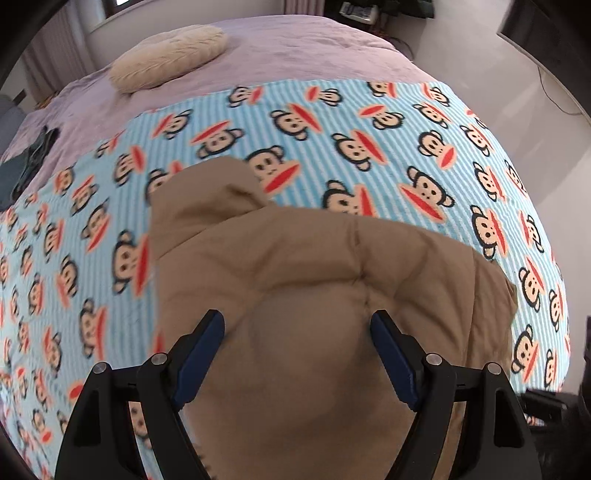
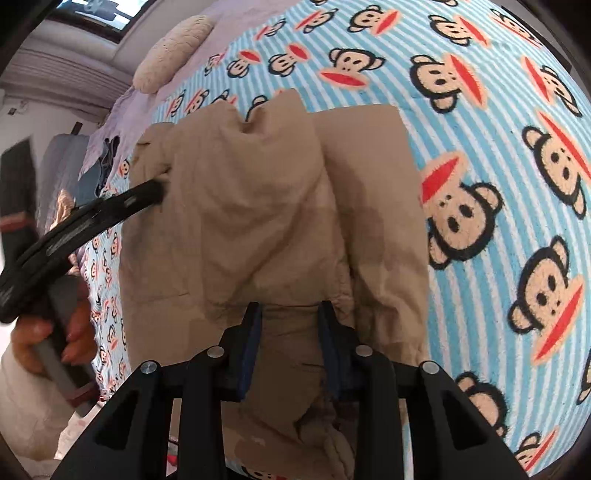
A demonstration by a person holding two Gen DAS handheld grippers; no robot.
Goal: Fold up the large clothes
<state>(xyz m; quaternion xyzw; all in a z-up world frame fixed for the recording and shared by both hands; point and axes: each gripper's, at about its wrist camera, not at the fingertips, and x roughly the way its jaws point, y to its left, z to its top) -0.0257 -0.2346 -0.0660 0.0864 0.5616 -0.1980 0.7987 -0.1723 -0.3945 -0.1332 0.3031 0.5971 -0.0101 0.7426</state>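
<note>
Tan jacket (image 1: 295,266) is lying on the monkey blanket (image 1: 369,147). Left gripper (image 1: 297,325) is hovering wide open, holding nothing. Right gripper (image 2: 290,314) is sitting part-open astride a jacket fold, grip unclear.

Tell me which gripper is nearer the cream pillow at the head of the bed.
Left. The left gripper hangs over the tan jacket on the pillow's side; the right gripper is over the jacket's opposite side.

A big bed (image 1: 295,51) fills the room, lilac cover up top, and across it a blue-and-white striped blanket (image 1: 369,122) dotted with cartoon monkey faces. A cream fluffy cushion (image 1: 168,59) sits near the head. Pale wall (image 1: 480,44) on the right, a dark cluttered shelf (image 1: 358,11) at the far end, daylight from a window (image 2: 99,14).
</note>
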